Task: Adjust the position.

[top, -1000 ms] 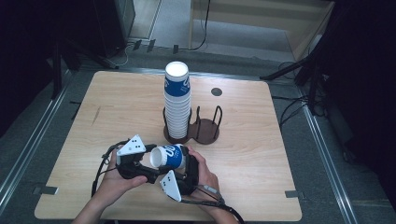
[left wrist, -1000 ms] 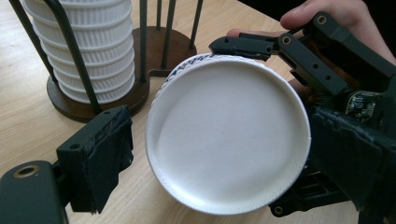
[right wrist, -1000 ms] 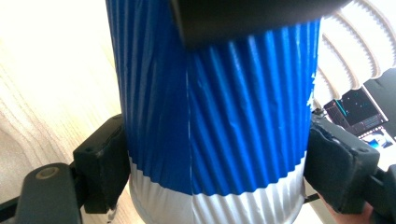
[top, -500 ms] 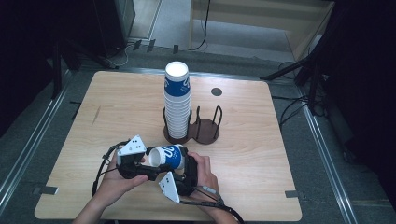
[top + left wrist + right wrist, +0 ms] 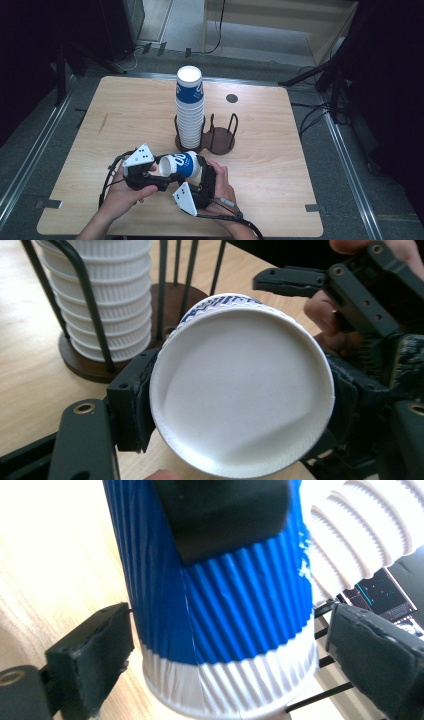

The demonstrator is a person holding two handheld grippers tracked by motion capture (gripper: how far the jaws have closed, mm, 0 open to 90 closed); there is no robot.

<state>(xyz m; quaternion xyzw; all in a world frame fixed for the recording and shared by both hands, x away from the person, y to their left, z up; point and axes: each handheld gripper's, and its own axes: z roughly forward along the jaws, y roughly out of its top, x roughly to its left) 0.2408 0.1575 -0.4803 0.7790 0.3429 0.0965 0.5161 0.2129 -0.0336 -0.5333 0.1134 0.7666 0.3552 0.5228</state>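
Note:
A blue and white ribbed paper cup [image 5: 181,165] lies sideways above the table's near side, held between both hands. My left gripper [image 5: 169,169] is shut on it. In the left gripper view its jaws press both sides of the cup [image 5: 240,385], whose flat white end faces the camera. My right gripper [image 5: 197,167] is open, its pads [image 5: 92,652] standing a little off each side of the cup [image 5: 225,605]. A tall stack of cups [image 5: 190,107] stands in a dark wire holder [image 5: 222,140] at the table's middle.
The holder's right slot holds nothing. The wire posts [image 5: 90,305] and stack [image 5: 105,290] are close behind the held cup. A small dark round disc [image 5: 231,98] lies at the table's far side. Bare wooden tabletop [image 5: 125,115] stretches left and right.

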